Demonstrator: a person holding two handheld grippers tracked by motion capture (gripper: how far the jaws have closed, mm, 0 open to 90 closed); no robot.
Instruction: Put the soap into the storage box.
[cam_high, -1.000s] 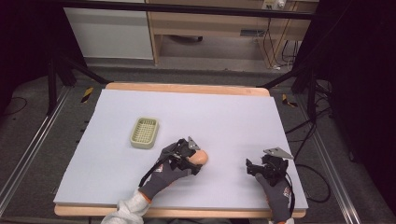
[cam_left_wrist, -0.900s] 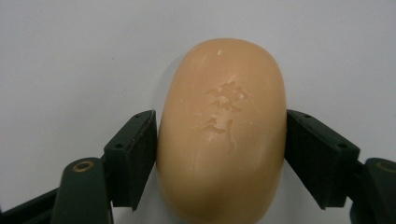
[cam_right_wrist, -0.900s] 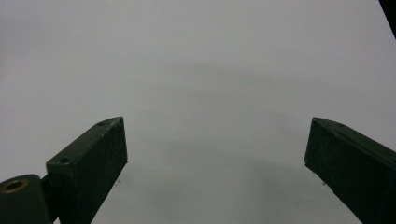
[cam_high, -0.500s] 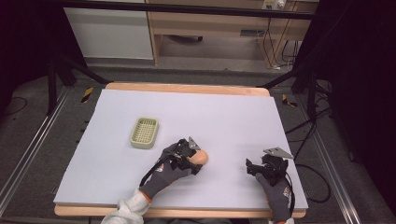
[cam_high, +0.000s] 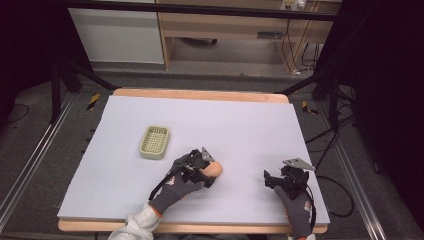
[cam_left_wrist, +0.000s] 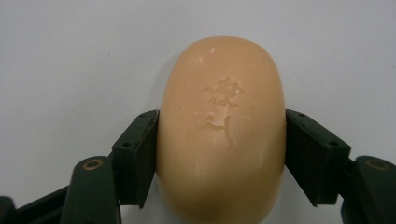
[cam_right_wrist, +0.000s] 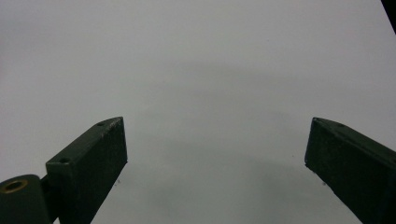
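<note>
Centrally, left gripper (cam_high: 209, 168) clamps soap (cam_left_wrist: 222, 126); tray (cam_high: 154, 142) near.

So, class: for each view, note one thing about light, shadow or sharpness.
High view: room dark, the lilac table sheet evenly lit. Left gripper view: the peach oval soap bar sharp, no glare. Right gripper view: a soft shadow between its tongs, the sheet featureless.

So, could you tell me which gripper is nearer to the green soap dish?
Left. The left gripper sits just right of the soap dish, shut on the soap bar. The right gripper is open, far across the table.
</note>
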